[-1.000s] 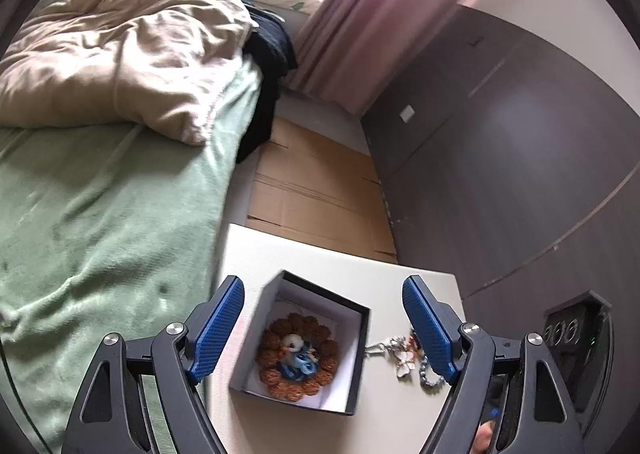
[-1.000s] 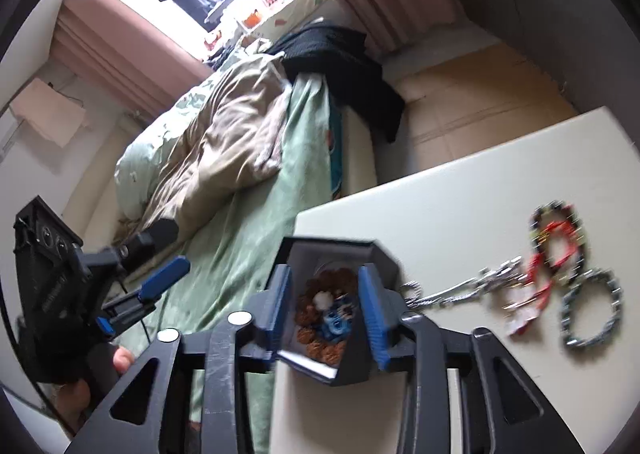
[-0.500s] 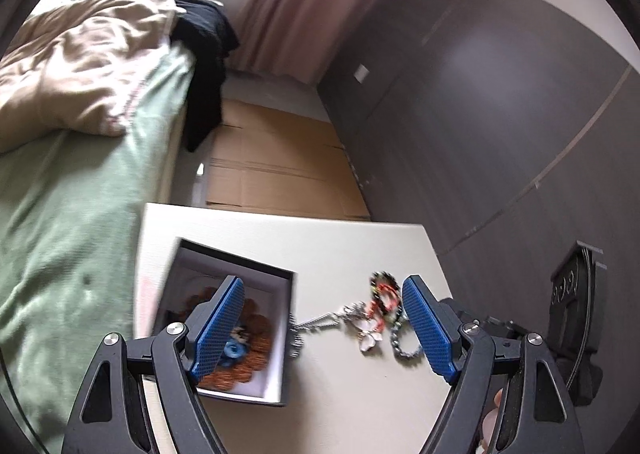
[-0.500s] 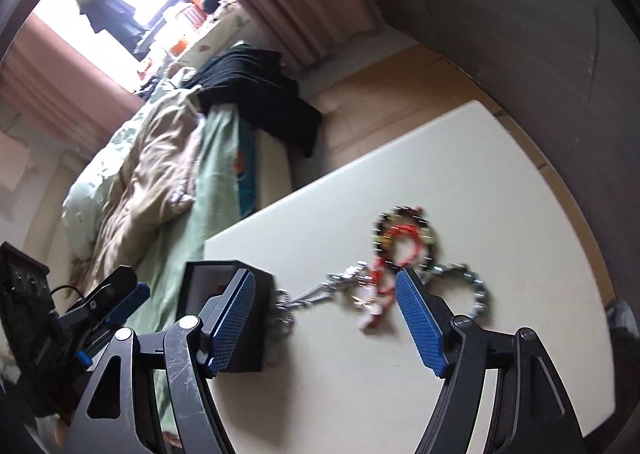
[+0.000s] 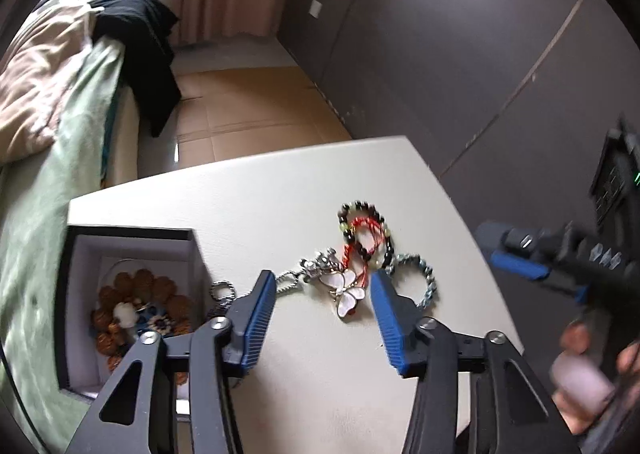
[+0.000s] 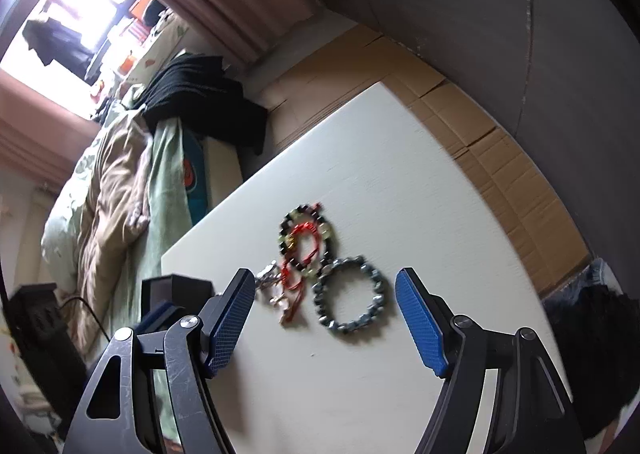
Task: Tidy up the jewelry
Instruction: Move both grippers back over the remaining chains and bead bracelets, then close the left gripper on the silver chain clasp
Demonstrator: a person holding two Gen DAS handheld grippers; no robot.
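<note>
Left gripper (image 5: 322, 312): jaws closing, nothing pressed between the blue pads yet. The white butterfly pendant (image 5: 347, 290) lies on the counter (image 5: 280, 198) in the gap between them, touching neither pad as far as can be seen. A silver chain (image 5: 289, 277) runs from the pendant toward 9 o'clock, reaching the open black box (image 5: 192, 254).

Inside the box, at 8 o'clock in the left view, sits a brown beaded bracelet (image 5: 160, 290) ringed around white and blue pieces.

At 12 o'clock of the pendant, a dark beaded bracelet (image 5: 360, 210) and a red cord bracelet (image 5: 368, 226) overlap. A grey-blue beaded bracelet (image 6: 349, 294) lies just beside them.

Right gripper (image 6: 325, 317): jaws open and empty, held above the counter with the grey-blue bracelet framed between them. The contact is not determinable.

A bed (image 5: 44, 158) stands at 9 o'clock.
</note>
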